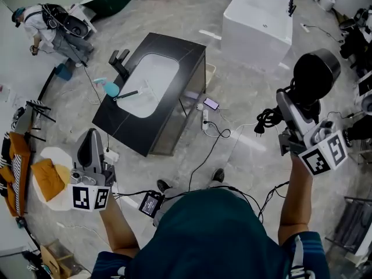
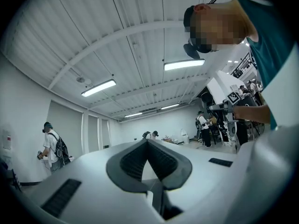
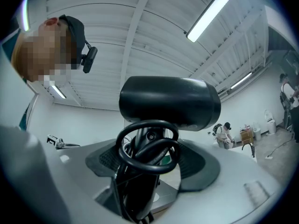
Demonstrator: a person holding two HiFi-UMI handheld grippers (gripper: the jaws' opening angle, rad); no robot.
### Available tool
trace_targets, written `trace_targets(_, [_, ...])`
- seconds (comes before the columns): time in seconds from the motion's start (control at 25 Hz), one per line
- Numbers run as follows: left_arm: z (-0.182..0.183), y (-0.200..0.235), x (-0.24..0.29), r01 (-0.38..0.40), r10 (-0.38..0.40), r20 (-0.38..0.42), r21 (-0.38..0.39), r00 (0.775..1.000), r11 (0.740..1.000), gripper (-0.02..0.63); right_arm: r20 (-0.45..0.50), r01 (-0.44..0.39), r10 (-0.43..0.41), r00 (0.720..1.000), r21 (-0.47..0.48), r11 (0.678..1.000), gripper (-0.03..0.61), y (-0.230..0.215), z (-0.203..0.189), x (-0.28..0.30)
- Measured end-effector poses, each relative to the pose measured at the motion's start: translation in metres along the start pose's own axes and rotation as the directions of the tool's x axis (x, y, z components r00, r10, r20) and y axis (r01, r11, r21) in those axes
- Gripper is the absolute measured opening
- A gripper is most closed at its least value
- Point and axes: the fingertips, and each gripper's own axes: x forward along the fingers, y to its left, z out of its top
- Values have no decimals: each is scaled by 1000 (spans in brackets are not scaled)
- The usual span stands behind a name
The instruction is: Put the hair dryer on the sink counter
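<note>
A black hair dryer [image 1: 315, 71] stands upright in my right gripper [image 1: 290, 104], at the right of the head view. The jaws are shut on its handle, and its coiled cord [image 1: 268, 118] hangs beside them. In the right gripper view the dryer's barrel [image 3: 169, 101] fills the middle, with cord loops [image 3: 148, 146] in front of the handle. The black sink counter [image 1: 185, 54] with its white basin lies ahead, left of centre and well away from the dryer. My left gripper [image 1: 91, 135] is at the lower left, shut with nothing in it; its dark pads [image 2: 163, 160] meet at the tip.
A black faucet [image 1: 119, 63] and a teal thing [image 1: 108, 88] are on the counter's far side. A white bathtub [image 1: 258, 19] stands beyond. A phone [image 1: 211, 104], a power strip [image 1: 204, 120] and cables lie on the floor beside the counter. A person [image 1: 46, 28] crouches far left.
</note>
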Motion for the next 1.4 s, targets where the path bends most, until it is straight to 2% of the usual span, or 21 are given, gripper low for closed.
trace_targets(0.24, [12, -40, 21, -5, 5, -2, 5, 1000, 1000, 5, 3, -29, 29, 1000, -9, 1000, 362, -35, 16, -12])
trace_targets(0.52, [7, -52, 48, 18, -18, 13, -3, 1000, 1000, 5, -18, -35, 35, 999, -11, 999, 362, -48, 13, -8])
trace_targets(0.76, [-9, -37, 89, 35, -34, 24, -36, 999, 999, 5, -52, -34, 33, 998, -22, 999, 360, -60, 2, 22])
trace_targets(1.08, [-27, -29, 114, 40, -40, -5, -13, 999, 999, 5, -82, -49, 48, 995, -8, 999, 360, -73, -19, 58])
trace_targets(1.4, [-72, 21, 164, 15, -17, -64, -36, 998, 999, 5, -161, -67, 71, 984, 33, 997, 360, -101, -74, 156])
